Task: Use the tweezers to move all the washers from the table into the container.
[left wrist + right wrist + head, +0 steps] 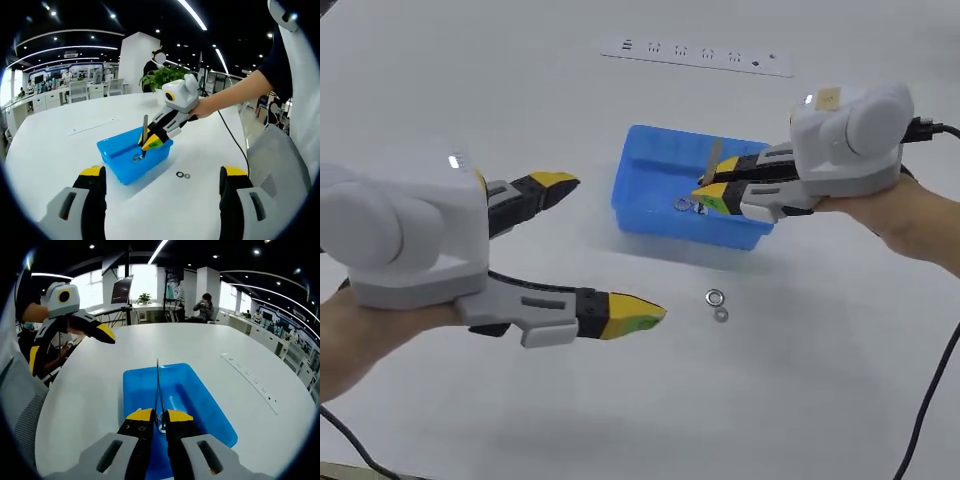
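Tweezers (145,127) we held pinched in the right tongs (159,414), tips down inside the container (645,180), likely to release a washer; two washers (717,303) lay on the worktop (470,80) at its near side; left tongs (610,247) hung spread.

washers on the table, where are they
Head view: two washers lie close together on the table just in front of the blue container, near its right end.
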`<state>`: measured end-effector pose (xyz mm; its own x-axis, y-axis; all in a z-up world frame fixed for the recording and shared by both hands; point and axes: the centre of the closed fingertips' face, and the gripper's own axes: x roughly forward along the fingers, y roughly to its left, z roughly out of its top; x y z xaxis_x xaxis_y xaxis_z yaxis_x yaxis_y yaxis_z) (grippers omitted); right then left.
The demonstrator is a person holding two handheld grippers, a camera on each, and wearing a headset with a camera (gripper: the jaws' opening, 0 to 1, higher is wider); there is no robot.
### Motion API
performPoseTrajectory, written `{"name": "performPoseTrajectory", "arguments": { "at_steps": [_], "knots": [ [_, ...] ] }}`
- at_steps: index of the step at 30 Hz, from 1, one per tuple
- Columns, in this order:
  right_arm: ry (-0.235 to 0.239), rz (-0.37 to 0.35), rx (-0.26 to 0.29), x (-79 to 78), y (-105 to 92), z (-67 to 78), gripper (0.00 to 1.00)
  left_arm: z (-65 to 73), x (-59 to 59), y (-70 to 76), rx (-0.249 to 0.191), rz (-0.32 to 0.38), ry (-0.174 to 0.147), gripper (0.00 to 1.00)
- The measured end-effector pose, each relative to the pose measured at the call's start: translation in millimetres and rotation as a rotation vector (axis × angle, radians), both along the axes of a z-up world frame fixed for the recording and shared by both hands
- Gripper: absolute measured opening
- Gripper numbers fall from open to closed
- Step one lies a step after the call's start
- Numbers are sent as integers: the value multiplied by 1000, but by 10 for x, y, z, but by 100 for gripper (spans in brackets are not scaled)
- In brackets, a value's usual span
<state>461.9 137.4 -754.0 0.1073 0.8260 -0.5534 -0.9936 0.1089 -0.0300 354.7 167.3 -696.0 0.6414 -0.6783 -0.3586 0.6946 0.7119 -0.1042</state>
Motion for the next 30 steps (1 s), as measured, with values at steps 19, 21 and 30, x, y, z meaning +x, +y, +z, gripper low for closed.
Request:
{"name": "performPoseTrajectory", "arguments": {
  "at_steps": [19, 21, 30],
  "knots": [
    [-25, 9, -1, -8, 5, 100, 8, 147, 165, -67, 24, -53, -43, 97],
    [-26, 8, 3, -11, 11, 127, 8, 188, 249, -86, 9, -54, -48, 95],
    [-35, 22, 6, -68, 28, 205, 8, 328, 667, -229, -16, -72, -79, 69]
  ]
}}
